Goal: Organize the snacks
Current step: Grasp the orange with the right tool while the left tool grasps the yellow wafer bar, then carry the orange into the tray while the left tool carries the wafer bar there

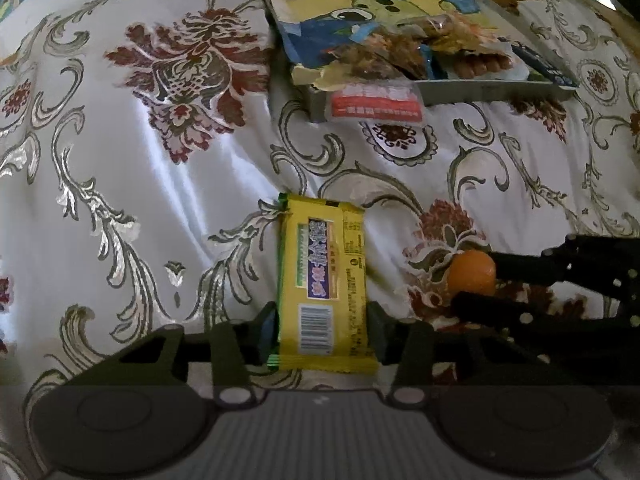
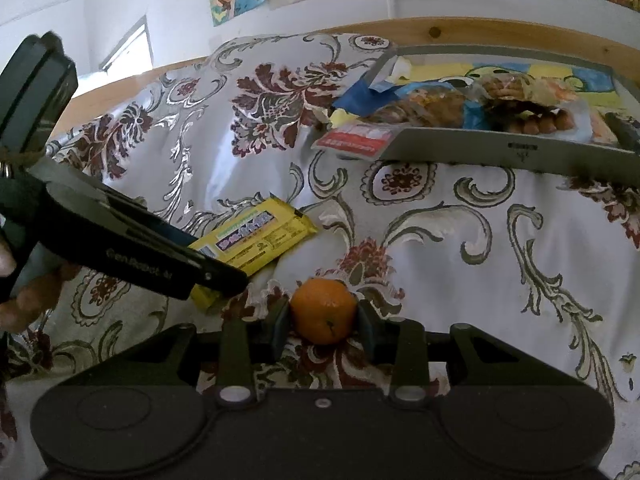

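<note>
Between my left gripper's (image 1: 322, 322) fingers, seen from the left wrist camera, sits the yellow snack bar (image 1: 322, 280), its long axis running away from me; both pads press its sides, so I read it as pinched. It lies on the floral cloth (image 1: 140, 160) covering the surface. To the right, my right gripper (image 1: 476, 284) reaches in from the edge with the orange (image 1: 472, 278) between its fingertips. Farther back stands the grey tray (image 1: 480, 94), filled with snack packets, and a red-and-white packet (image 1: 376, 106) hangs over its near rim.

From the right wrist camera, the orange (image 2: 323, 310) sits between the two pads, which touch it on either side, so that gripper is pinching the fruit just at the cloth (image 2: 460, 248). On the left, the other gripper (image 2: 218, 276) comes in at a slant, clamped on the near end of the snack bar (image 2: 256, 240). The tray (image 2: 500, 150) lies beyond, well apart from both.
</note>
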`<action>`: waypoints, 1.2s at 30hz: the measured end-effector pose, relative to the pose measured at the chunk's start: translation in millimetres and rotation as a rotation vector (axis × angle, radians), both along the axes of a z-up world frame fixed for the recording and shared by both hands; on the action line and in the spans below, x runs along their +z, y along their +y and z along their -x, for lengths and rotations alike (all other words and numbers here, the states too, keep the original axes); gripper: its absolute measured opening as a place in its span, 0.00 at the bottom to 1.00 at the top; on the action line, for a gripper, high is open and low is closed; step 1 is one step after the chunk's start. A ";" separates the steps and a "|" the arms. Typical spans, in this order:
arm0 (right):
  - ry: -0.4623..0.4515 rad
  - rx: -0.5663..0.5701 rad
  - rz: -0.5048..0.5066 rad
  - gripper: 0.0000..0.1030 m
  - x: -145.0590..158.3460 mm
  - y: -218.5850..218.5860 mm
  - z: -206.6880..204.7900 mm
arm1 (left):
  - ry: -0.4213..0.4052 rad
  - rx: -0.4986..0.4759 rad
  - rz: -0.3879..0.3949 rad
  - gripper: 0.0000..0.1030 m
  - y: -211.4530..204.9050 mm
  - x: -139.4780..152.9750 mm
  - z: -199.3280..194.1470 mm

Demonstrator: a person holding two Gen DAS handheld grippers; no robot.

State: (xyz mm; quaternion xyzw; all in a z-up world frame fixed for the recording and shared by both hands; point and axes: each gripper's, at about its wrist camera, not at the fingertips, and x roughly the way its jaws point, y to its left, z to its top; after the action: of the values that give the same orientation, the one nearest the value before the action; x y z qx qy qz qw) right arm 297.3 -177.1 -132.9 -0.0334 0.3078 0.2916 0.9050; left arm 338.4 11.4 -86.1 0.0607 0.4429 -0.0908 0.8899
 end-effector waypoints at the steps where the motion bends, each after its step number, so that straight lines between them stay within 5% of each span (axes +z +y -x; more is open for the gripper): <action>1: -0.001 0.003 0.001 0.37 -0.9 -0.2 -0.8 | 0.009 0.006 0.008 0.48 1.1 1.1 -0.5; 17: -0.019 -0.012 0.016 0.36 -0.9 7.3 -0.5 | 0.128 0.117 0.092 0.48 -4.2 14.8 4.7; 36: -0.225 -0.214 -0.025 0.36 59.2 -52.1 9.0 | -0.015 0.123 0.156 0.48 -47.4 74.8 7.7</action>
State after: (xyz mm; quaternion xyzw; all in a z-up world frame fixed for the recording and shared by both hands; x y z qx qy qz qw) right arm 288.3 -229.1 -73.8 -0.0214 0.2026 0.1915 0.9601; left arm 330.7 -36.0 -11.3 -0.0357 0.4305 -0.0697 0.8992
